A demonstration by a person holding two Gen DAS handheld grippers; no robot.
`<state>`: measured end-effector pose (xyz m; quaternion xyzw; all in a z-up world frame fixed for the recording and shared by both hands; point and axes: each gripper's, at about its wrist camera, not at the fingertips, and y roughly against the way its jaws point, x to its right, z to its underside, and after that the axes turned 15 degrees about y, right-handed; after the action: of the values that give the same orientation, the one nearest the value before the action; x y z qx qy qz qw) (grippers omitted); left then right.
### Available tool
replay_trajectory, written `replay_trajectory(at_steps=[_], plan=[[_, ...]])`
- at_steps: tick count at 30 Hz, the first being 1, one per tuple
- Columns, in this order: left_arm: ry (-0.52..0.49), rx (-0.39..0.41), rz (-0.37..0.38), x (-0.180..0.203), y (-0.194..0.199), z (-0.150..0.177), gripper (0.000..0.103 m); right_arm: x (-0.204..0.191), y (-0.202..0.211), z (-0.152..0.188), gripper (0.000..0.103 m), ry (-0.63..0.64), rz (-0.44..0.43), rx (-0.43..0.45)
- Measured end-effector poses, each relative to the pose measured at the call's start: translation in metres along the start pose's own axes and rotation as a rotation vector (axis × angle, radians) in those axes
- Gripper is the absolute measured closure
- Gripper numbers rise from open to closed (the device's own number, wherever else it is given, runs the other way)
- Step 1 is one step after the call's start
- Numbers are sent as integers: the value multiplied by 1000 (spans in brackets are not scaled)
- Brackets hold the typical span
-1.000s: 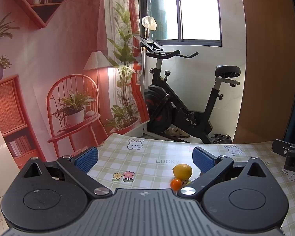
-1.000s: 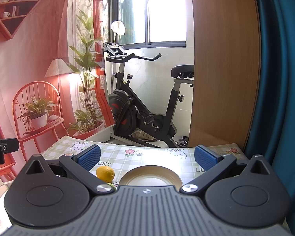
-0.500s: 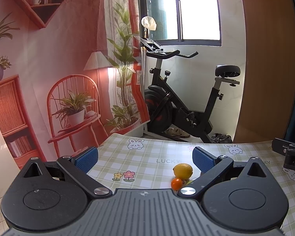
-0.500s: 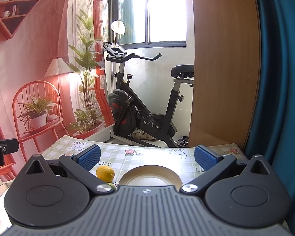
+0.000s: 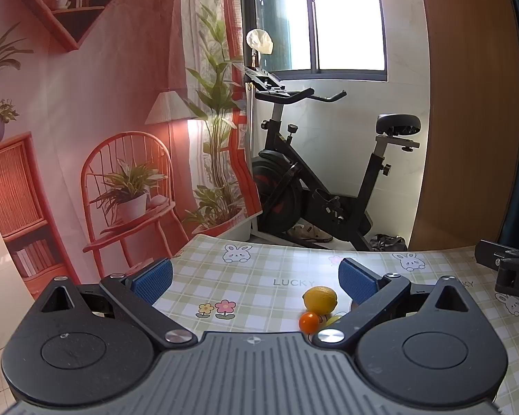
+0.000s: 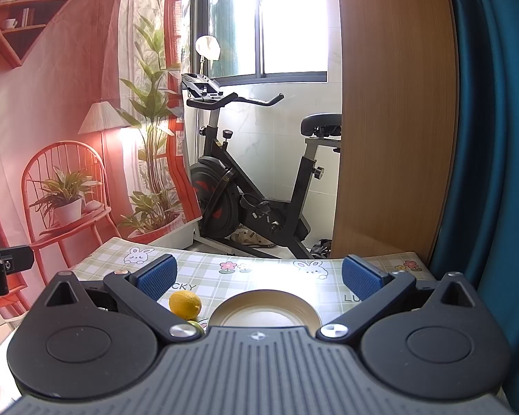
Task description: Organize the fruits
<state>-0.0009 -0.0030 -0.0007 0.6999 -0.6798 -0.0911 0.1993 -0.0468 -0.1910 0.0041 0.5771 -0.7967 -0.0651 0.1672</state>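
Observation:
A yellow lemon (image 5: 319,299) and a small orange fruit (image 5: 309,321) lie together on the checked tablecloth (image 5: 245,276), with a yellow-green fruit (image 5: 334,319) partly hidden behind my finger. My left gripper (image 5: 256,278) is open and empty, above the table and short of the fruits. In the right wrist view the lemon (image 6: 185,304) sits left of a cream plate (image 6: 266,313); a green fruit (image 6: 195,325) peeks out below it. My right gripper (image 6: 257,275) is open and empty, above the plate's near side.
The table's far edge (image 5: 294,246) drops to the floor, where an exercise bike (image 5: 315,186) stands. A wooden panel (image 6: 394,110) and a blue curtain (image 6: 494,138) rise on the right. The other gripper's body (image 5: 508,269) shows at the right edge.

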Motion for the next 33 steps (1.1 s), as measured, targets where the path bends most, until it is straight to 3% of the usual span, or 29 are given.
replay_trajectory(at_steps=[22, 33], plan=[[8, 8, -2, -2, 2, 1, 0, 0, -3, 4, 0, 3, -4, -3], [-4, -28, 1, -4, -5, 4, 0, -2, -5, 6, 0, 5, -4, -13]])
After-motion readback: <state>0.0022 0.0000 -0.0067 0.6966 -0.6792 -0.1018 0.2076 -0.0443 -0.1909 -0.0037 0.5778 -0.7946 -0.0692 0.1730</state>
